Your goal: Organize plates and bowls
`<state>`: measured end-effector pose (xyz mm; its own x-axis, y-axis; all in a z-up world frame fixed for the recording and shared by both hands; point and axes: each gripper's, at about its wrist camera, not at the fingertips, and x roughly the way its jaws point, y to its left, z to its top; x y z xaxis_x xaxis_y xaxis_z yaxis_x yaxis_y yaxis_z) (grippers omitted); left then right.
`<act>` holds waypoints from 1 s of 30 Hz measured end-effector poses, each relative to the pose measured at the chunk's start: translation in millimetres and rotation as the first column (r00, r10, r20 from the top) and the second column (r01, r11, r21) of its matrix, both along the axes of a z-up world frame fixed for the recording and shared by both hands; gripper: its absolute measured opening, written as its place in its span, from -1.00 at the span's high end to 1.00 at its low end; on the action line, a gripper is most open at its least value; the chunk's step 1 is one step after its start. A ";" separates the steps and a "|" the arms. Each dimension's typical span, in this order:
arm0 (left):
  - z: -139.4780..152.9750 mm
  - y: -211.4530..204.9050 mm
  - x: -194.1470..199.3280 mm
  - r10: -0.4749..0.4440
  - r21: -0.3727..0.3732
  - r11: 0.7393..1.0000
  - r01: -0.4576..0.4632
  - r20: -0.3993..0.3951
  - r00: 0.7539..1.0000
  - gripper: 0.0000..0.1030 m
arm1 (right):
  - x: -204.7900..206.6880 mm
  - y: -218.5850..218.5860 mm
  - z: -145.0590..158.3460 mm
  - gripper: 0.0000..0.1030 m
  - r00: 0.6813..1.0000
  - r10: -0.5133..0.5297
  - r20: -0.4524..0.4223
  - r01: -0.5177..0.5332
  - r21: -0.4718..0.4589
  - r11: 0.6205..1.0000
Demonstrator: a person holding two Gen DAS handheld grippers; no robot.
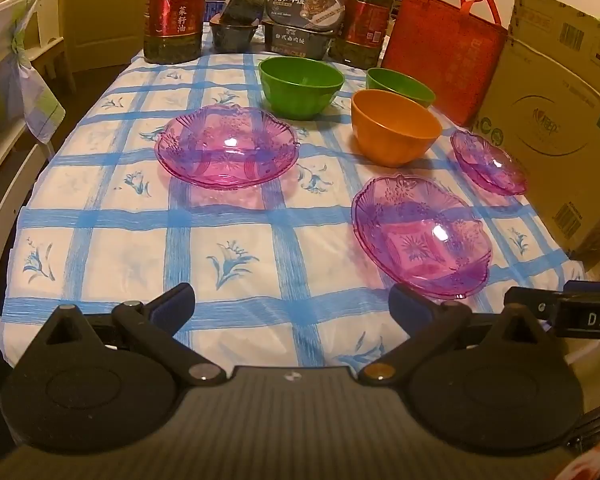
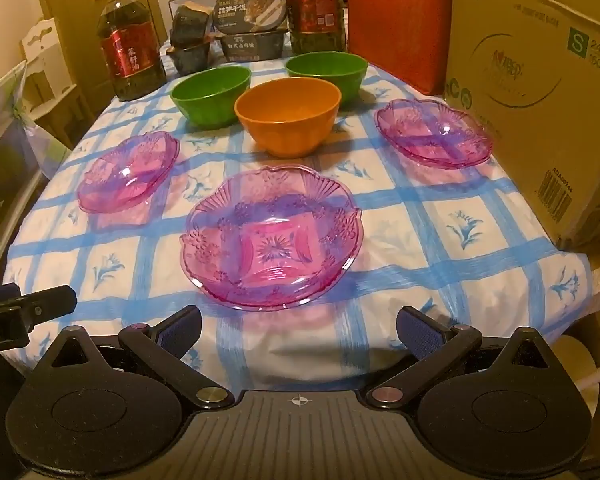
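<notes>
Three clear pink plates lie apart on the blue-checked tablecloth: a left plate [image 1: 226,146] [image 2: 129,171], a near middle plate [image 1: 422,236] [image 2: 272,236] and a right plate [image 1: 488,162] [image 2: 434,133]. Behind them stand an orange bowl [image 1: 396,132] [image 2: 288,122] and two green bowls, one left [image 1: 301,87] [image 2: 211,95] and one right [image 1: 400,86] [image 2: 326,72]. My left gripper [image 1: 292,304] is open and empty over the near table edge. My right gripper [image 2: 299,326] is open and empty, just short of the middle plate.
Two oil bottles [image 1: 175,10] [image 1: 366,12], stacked food boxes [image 1: 302,20] and a red bag [image 1: 446,50] line the far edge. A large cardboard box [image 1: 556,112] stands at the right. A chair [image 1: 8,92] is at the left.
</notes>
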<state>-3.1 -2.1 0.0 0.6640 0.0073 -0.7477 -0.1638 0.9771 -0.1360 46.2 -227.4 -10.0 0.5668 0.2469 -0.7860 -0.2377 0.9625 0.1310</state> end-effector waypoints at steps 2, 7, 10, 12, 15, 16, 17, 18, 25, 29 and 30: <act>-0.1 -0.4 -0.5 0.001 -0.002 1.000 -0.001 0.000 1.000 -0.99 | -0.1 2.2 -1.9 -1.00 1.000 0.002 0.001 -0.002 0.002 1.000; -0.7 -0.4 -0.3 0.001 -0.009 1.000 -0.002 -0.004 1.000 -0.99 | -1.2 2.9 -3.4 -0.99 1.000 0.003 -0.003 -0.003 -0.002 1.000; -1.1 -0.4 -0.5 -0.001 -0.010 1.000 0.001 -0.001 1.000 -0.99 | -1.1 3.1 -3.4 -0.99 1.000 0.002 -0.004 -0.002 -0.003 1.000; -1.3 -0.8 0.2 -0.002 -0.012 1.000 0.002 0.000 1.000 -0.99 | -1.0 2.9 -3.5 -0.99 1.000 0.003 -0.005 -0.003 -0.002 1.000; -1.6 -1.5 0.8 -0.003 -0.016 1.000 0.003 -0.001 1.000 -0.99 | -1.1 3.0 -3.7 -0.99 1.000 0.002 -0.004 -0.002 -0.001 1.000; -1.8 -1.5 1.1 -0.003 -0.018 1.000 0.003 -0.002 1.000 -0.99 | -1.1 3.3 -3.9 -0.99 1.000 0.001 -0.005 -0.001 0.000 1.000; -1.5 -1.5 1.3 -0.002 -0.019 1.000 0.002 -0.002 1.000 -0.99 | -0.9 1.4 -3.9 -0.99 1.000 0.001 -0.005 -0.001 0.002 1.000; -1.6 -1.7 1.6 -0.002 -0.020 1.000 0.002 -0.002 1.000 -0.99 | -0.6 1.1 -4.4 -0.99 1.000 0.000 -0.006 0.000 0.004 1.000; -2.8 -2.6 1.3 0.000 -0.023 1.000 -0.001 -0.004 1.000 -0.99 | -1.5 0.8 -5.3 -0.99 1.000 -0.001 -0.009 0.001 0.008 1.000; -3.0 -1.5 1.0 -0.002 -0.022 1.000 0.002 -0.003 1.000 -0.99 | -1.5 0.8 -5.2 -0.99 1.000 0.000 -0.008 0.000 0.007 1.000; -3.2 -1.9 1.2 -0.002 -0.022 1.000 0.002 -0.003 1.000 -0.99 | -1.6 0.7 -5.3 -0.99 1.000 0.000 -0.008 0.000 0.008 1.000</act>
<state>-1.9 -4.0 -3.2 0.6615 -0.0109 -0.7499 -0.1621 0.9742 -0.1572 44.6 -226.7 -15.3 0.5604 0.2529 -0.7886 -0.2363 0.9615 0.1404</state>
